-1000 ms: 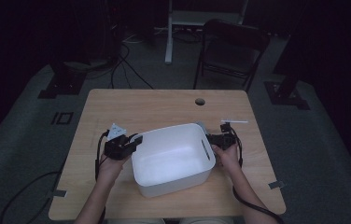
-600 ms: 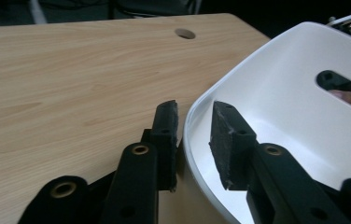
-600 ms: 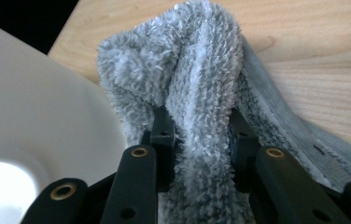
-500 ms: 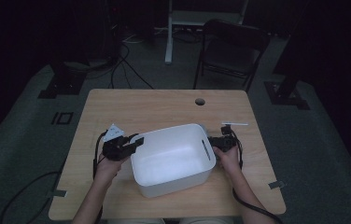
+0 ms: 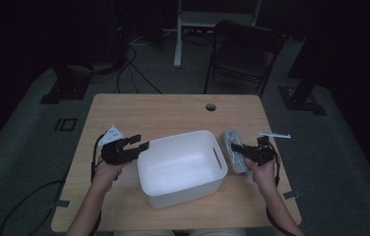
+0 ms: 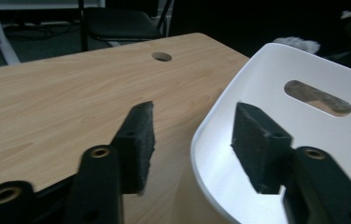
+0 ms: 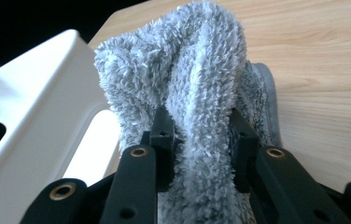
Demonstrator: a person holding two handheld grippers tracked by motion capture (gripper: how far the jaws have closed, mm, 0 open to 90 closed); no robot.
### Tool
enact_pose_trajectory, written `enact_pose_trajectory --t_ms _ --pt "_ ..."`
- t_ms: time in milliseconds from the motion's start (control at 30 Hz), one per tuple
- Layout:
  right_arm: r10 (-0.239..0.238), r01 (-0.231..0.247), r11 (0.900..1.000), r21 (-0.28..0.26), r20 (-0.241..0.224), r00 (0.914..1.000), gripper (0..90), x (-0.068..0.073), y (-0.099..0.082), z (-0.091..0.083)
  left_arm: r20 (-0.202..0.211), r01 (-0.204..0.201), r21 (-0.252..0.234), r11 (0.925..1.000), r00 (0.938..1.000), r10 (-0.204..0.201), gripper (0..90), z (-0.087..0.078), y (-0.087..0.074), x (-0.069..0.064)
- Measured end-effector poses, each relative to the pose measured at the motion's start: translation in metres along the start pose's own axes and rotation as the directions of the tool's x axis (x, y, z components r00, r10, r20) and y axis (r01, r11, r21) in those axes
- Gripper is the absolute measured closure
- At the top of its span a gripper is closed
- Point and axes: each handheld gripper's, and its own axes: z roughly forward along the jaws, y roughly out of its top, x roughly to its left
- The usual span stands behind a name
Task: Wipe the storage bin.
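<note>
Flanking white bin (image 5: 182,167): grey towel (image 5: 234,147), paper slip (image 5: 112,134).

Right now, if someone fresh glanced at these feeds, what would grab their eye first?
The white bin at the middle of the wooden table stands out brightest against the dark room. Next, the fluffy grey towel just outside the bin's right wall, pinched between the jaws of the right hand-held gripper. Then the left hand-held gripper, open, one jaw outside and one inside the bin's left rim.
</note>
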Motion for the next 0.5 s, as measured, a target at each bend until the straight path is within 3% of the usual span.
enact_pose_trajectory --t_ms 67,200,333,433,467,500 --pt "-0.02 0.021 0.9997 -0.009 0.03 0.9993 69.9 0.003 -0.004 -0.012 0.023 0.002 0.004 1.0 0.9997 -0.002 47.9 0.002 -0.002 0.001" --pt "-0.053 0.055 0.9983 -0.018 0.078 0.9955 69.9 0.01 -0.013 -0.033 0.027 -0.018 0.018 0.9997 0.9995 0.017 47.2 0.002 0.0 0.0" --pt "-0.026 0.029 0.9984 -0.048 0.056 0.9981 69.9 0.01 -0.022 -0.048 0.032 -0.028 0.016 0.9995 0.9991 0.028 47.2 0.001 0.005 0.001" --pt "-0.018 0.02 0.9989 -0.041 0.064 0.9978 69.8 0.009 -0.033 -0.056 0.062 -0.068 0.01 0.9977 0.9958 0.067 47.2 0.001 0.011 0.001" --pt "-0.018 0.02 0.9992 -0.034 0.066 0.9977 69.8 0.009 -0.037 -0.058 0.069 -0.114 0.013 0.9934 0.9912 0.113 47.1 0.003 0.014 0.0" --pt "-0.012 0.013 0.9995 -0.029 0.067 0.9977 69.8 0.008 -0.044 -0.06 0.082 -0.135 0.007 0.9909 0.9876 0.134 45.1 0.004 0.015 -0.001"
